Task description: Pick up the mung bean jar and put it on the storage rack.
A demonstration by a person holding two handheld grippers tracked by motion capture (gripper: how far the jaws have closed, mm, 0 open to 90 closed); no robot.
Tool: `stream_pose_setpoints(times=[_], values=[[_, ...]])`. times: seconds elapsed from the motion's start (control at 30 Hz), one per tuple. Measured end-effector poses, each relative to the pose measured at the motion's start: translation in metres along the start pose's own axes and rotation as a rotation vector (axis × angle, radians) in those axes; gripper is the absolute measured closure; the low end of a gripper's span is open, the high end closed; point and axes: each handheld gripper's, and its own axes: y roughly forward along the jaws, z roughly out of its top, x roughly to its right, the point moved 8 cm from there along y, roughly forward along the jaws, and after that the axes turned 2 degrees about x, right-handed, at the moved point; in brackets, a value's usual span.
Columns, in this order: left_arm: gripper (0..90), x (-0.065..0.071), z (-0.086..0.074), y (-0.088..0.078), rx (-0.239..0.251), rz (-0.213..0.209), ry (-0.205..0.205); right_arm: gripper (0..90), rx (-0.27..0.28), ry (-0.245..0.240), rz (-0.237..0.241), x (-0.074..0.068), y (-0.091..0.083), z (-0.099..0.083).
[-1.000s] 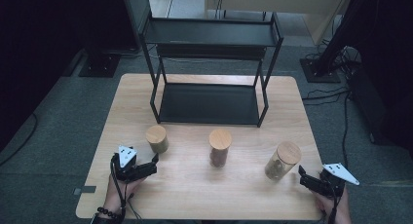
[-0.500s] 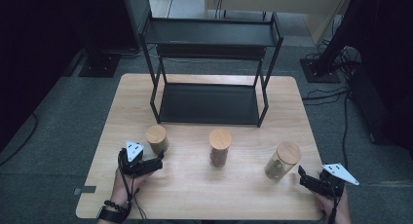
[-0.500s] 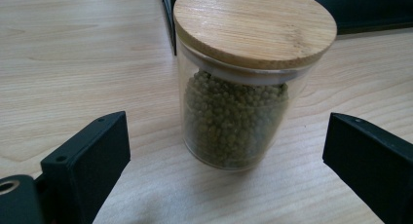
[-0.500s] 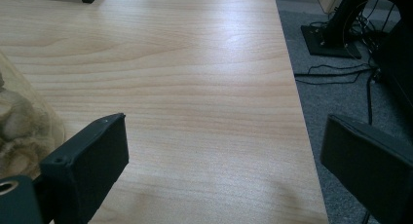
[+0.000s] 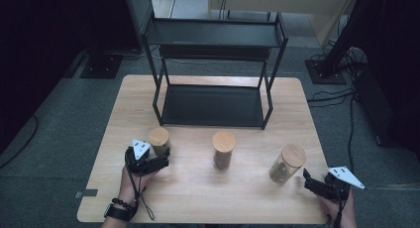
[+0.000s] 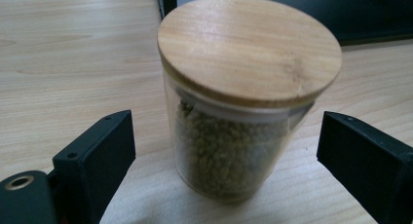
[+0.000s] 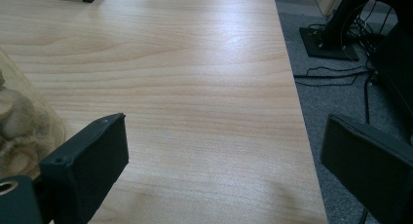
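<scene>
Black left gripper [image 6: 224, 151] jaws, just closing, straddle the bamboo-lidded glass jar of green grains [image 6: 238, 112] without touching; next, squeeze it.

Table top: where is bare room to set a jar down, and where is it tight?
Free: the table strips on both sides of the black rack, the near edge below the middle jar, and the rack's lower shelf. Tight: around the left jar, which stands between the left gripper jaws, just closing, not yet touching.
</scene>
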Motion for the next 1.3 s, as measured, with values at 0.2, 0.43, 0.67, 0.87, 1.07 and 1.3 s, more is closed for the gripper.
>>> stream_pose_setpoints(times=[0.2,0.43,0.67,0.87,1.07,1.3], values=[[10.2,0.0,0.004,0.005,-0.002,0.009,0.001,3.4,0.0,-0.005,-0.002,0.0,0.0,0.0],[14.9,0.0,0.006,0.011,-0.012,0.009,-0.008,3.4,0.001,-0.008,-0.005,0.0,0.0,0.0],[21.4,0.003,0.008,0.018,-0.017,0.009,-0.006,3.4,0.002,-0.009,-0.007,0.0,0.0,0.0],[24.2,0.005,0.01,0.019,-0.023,0.01,-0.003,3.4,0.005,-0.011,-0.01,-0.001,-0.001,0.0],[25.4,0.006,0.013,0.019,-0.023,0.002,-0.01,3.4,0.007,-0.013,-0.01,-0.001,-0.001,0.0],[25.5,0.014,0.016,0.02,-0.034,-0.012,-0.014,3.4,0.01,-0.016,-0.011,-0.001,-0.001,0.0]])
